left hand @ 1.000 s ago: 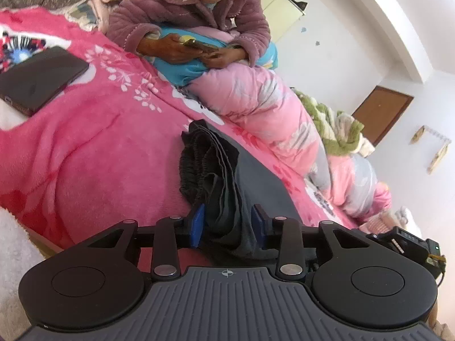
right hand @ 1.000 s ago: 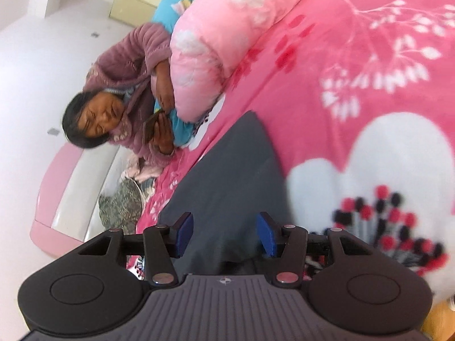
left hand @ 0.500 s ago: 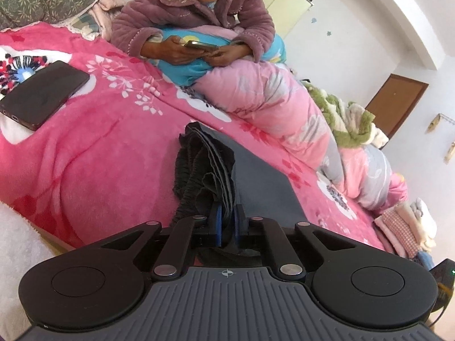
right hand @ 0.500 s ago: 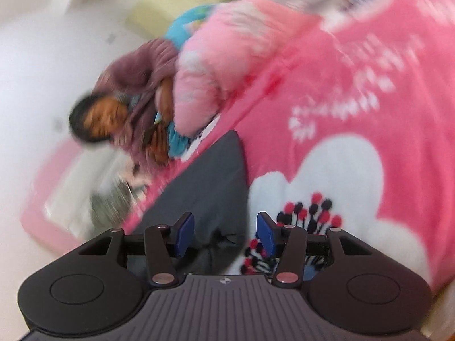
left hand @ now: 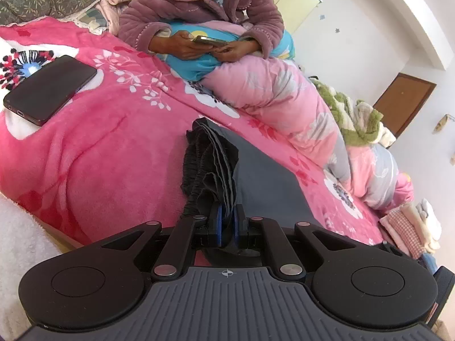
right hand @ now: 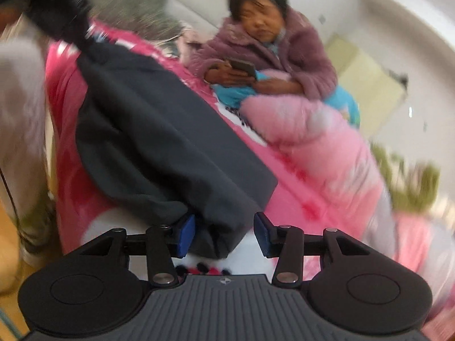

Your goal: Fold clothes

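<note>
The left gripper point(left hand: 226, 221) was clamped on the bunched waistband end of the dark trousers point(left hand: 264, 182) at the near edge of the bed — a hold that, I judged, anchored that end so the cloth could be lifted or doubled over. The trousers lay flat on the pink blanket point(left hand: 113, 142), their long axis running from the gathered waistband away toward the floral quilt point(left hand: 284, 93), roughly parallel to it. At the far hem, the right gripper point(right hand: 224, 234) was closing its jaws with the hem corner between them, the pads not yet pressing — likely to take the other end for a lengthwise fold. A phone point(left hand: 49, 89) lay well apart.
</note>
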{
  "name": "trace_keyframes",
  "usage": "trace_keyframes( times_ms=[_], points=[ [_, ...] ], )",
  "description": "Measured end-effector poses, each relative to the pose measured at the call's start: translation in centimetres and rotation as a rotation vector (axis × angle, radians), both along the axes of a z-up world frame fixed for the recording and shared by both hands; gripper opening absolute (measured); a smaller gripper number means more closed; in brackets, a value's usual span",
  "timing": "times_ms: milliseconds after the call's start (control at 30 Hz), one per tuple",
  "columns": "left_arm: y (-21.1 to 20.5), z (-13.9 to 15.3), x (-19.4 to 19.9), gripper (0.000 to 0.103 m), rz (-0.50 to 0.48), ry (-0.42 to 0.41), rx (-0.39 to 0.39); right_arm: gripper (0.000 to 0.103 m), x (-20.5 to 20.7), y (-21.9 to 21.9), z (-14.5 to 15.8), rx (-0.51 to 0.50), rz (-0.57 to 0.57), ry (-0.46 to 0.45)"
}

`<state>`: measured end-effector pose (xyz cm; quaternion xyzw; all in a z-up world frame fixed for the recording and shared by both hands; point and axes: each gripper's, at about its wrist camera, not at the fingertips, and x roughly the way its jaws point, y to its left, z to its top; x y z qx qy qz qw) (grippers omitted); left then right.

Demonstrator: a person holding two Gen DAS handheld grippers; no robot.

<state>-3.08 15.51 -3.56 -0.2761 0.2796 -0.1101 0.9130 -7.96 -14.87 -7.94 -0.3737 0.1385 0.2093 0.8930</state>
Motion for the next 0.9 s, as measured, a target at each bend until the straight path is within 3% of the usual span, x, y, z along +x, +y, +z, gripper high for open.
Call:
trace_keyframes(
  times_ms=[67, 100, 133, 167, 200, 400, 533, 700, 900],
  points=[
    [0.0, -0.1, 0.1, 0.006, -0.001, -0.006, 0.002, 0.044, 0.1, 0.6, -0.2, -0.043, 0.026, -0.036],
    [0.0, -0.1, 0.0, 0.006, -0.003, -0.009, -0.003, 0.038, 0.3, 0.8, -0.3, -0.049, 0.032, -0.037],
    [0.1, 0.0, -0.1, 0.006, -0.004, -0.013, -0.008, 0.031, 0.4, 1.0, -0.4, -0.055, 0.037, -0.038],
    [0.1, 0.0, -0.1, 0.006, -0.006, -0.016, -0.014, 0.006, 0.6, 1.1, -0.5, -0.059, 0.041, -0.038],
    [0.1, 0.0, -0.2, 0.006, -0.007, -0.02, -0.019, 0.002, 0.8, 0.9, -0.3, -0.041, 0.028, -0.043],
    [0.2, -0.5, -0.5, 0.006, -0.033, -0.024, -0.028, 0.002, -2.0, -0.9, 1.6, 0.091, 0.01, -0.086],
    [0.0, -0.2, -0.8, 0.006, -0.045, -0.035, -0.016, 0.001, -2.8, -1.0, 0.5, 0.056, -0.004, -0.076],
    [0.2, -1.5, -0.3, 0.006, -0.05, 0.012, 0.0, 0.001, -2.9, -1.3, 0.6, 0.11, -0.007, -0.037],
    [-0.2, -1.6, -0.7, 0.007, -0.121, 0.009, 0.051, 0.001, -3.2, -1.7, -0.3, 0.129, -0.02, 0.019]
  ],
)
